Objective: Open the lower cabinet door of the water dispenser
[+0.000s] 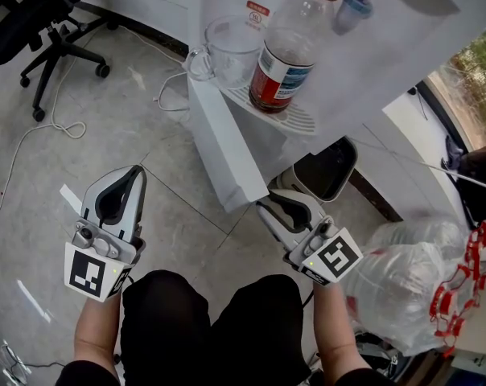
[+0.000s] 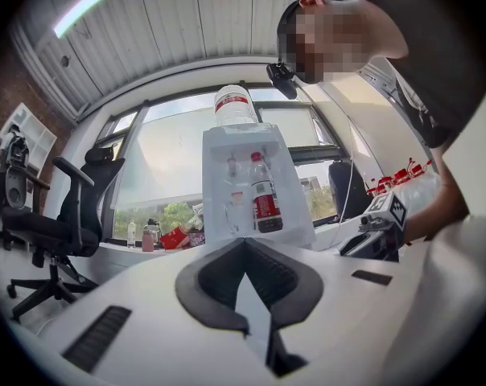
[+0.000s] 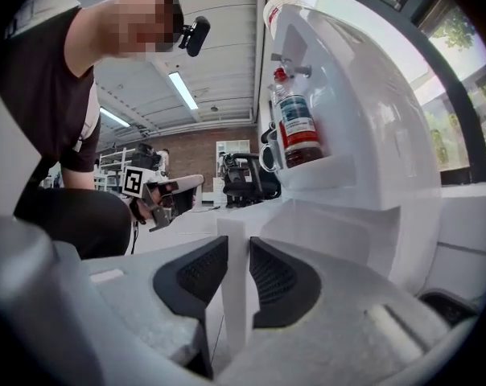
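We clamp the stiff, probably light door (image 3: 233,230) by its free edge in our right gripper (image 3: 237,257); the left gripper (image 2: 245,244) is closed, empty.

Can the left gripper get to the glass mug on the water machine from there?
Probably yes. The left gripper is shut and empty, with only bare floor between it and the mug on the dispenser. The open door, held by the right gripper, stands off to one side.
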A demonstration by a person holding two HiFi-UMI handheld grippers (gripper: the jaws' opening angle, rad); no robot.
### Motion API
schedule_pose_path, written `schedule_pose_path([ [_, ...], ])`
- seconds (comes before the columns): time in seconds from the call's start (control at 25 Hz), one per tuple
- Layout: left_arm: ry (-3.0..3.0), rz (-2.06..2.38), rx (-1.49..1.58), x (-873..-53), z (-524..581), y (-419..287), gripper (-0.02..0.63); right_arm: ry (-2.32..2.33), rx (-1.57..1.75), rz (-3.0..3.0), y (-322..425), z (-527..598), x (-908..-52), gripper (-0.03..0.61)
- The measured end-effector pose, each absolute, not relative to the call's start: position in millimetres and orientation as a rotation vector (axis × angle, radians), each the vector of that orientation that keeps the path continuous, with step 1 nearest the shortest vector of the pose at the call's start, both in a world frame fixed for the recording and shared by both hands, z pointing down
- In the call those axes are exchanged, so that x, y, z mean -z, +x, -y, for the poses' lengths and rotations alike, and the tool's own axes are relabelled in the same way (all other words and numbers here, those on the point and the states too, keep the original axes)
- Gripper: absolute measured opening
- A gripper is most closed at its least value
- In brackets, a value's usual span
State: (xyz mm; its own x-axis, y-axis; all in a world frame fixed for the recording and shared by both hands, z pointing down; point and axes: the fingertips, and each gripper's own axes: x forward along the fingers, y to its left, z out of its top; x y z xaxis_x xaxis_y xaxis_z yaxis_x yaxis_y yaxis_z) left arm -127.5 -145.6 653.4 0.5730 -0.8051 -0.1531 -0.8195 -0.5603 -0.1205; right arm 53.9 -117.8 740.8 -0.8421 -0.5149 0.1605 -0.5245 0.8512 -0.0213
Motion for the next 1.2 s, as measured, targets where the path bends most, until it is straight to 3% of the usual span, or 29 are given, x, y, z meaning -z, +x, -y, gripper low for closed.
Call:
schedule_pose_path([
  [0.16,-2.621,-1.368,-0.114,-653.0,143.3,-128.6,0.008,0.787,-0.012,2.875,62.8,117.3,-738.3,0.006],
  [0.44,-2.652,-1.414,-0.1,-662.9,138.2,-138.0,0.008,1.102,-0.06,2.713,87.9,145.3,-753.4,0.005],
  [1.2,-2.648,-1.424,-0.132,-667.7,137.5,-144.1,0.008,0.817,0.081,2.857,4.6,137.7,-739.6,0.005],
])
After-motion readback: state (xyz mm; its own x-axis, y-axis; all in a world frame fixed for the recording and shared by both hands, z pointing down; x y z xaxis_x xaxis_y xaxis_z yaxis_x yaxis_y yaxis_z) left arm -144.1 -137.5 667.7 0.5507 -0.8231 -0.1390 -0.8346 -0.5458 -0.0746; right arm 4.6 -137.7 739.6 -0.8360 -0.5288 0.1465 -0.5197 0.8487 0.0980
